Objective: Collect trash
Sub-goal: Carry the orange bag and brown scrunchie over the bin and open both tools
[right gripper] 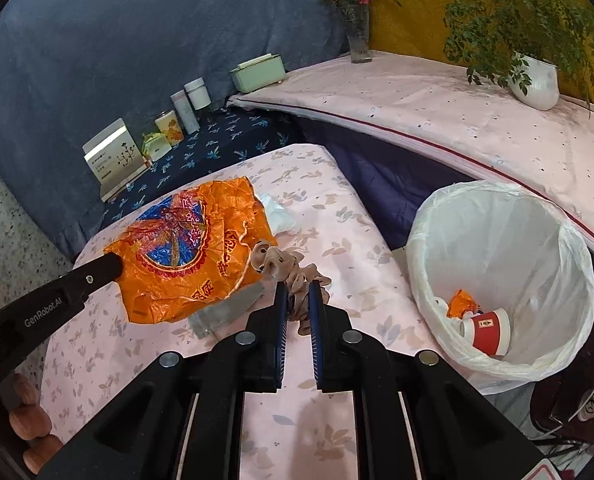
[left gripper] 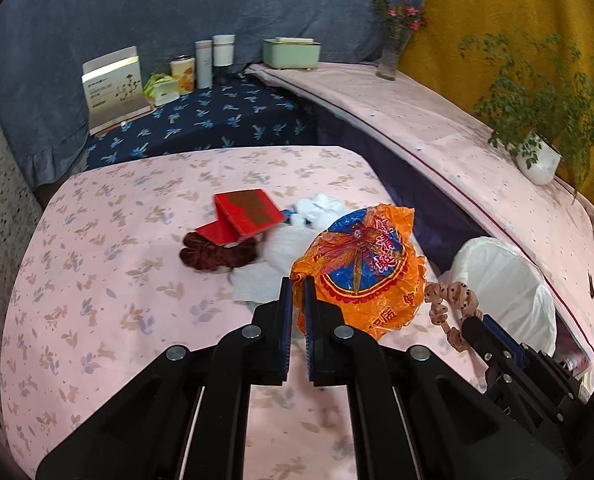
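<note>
Gripping an orange plastic bag (left gripper: 357,268), the left gripper (left gripper: 295,300) pinches its edge; the right gripper (right gripper: 297,300) clamps a beige scrunchie (right gripper: 293,268). Right of those fingers, the lined bin (right gripper: 497,208) already holds a red cup (right gripper: 491,330). Beyond the left fingers, a red envelope (left gripper: 249,212) and white tissues (left gripper: 321,204) remain; the bag hides part of the tissues.

The crumpled plastic bag (left gripper: 357,268) was orange with a blue and red printed roundel, and the scrunchie (right gripper: 297,276) beside it was beige with dark dots. The tablecloth (left gripper: 109,264) was pale pink with a tan and grey leaf print. The bin liner (right gripper: 501,248) was white, and the paper cup (right gripper: 489,332) inside was red and white.
</note>
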Available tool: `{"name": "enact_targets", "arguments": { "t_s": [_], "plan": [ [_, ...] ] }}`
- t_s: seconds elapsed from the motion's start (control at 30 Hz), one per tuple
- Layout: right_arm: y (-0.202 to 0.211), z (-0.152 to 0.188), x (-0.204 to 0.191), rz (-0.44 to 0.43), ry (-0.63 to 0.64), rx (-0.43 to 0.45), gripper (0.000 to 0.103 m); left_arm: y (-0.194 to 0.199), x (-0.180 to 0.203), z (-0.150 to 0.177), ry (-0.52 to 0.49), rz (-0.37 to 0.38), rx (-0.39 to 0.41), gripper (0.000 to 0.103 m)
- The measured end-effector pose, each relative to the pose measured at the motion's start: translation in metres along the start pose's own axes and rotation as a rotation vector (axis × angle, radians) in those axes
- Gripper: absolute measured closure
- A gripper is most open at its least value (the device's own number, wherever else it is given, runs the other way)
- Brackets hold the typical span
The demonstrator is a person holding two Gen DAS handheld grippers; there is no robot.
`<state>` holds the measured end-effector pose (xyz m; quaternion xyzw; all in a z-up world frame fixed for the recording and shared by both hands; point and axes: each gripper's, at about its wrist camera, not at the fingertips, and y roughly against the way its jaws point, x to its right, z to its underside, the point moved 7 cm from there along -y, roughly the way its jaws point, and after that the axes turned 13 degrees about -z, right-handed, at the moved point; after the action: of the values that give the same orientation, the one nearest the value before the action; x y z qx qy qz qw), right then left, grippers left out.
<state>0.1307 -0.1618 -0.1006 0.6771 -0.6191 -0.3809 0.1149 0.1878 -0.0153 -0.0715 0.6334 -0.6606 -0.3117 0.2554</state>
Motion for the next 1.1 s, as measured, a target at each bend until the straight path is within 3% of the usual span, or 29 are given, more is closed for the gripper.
{"name": "enact_targets", "arguments": {
  "t_s": [0.63,1.1],
  "plan": [
    [0.079,-0.020,0.118,0.113,-0.143,0.138,0.093,0.025,0.144,0.003,-0.187,0.110,0.042,0.098],
    [0.087,-0.021,0.181,0.175,-0.221,0.148,0.092,0.013,0.217,0.009,-0.271,0.179,0.019,0.095]
  ]
}}
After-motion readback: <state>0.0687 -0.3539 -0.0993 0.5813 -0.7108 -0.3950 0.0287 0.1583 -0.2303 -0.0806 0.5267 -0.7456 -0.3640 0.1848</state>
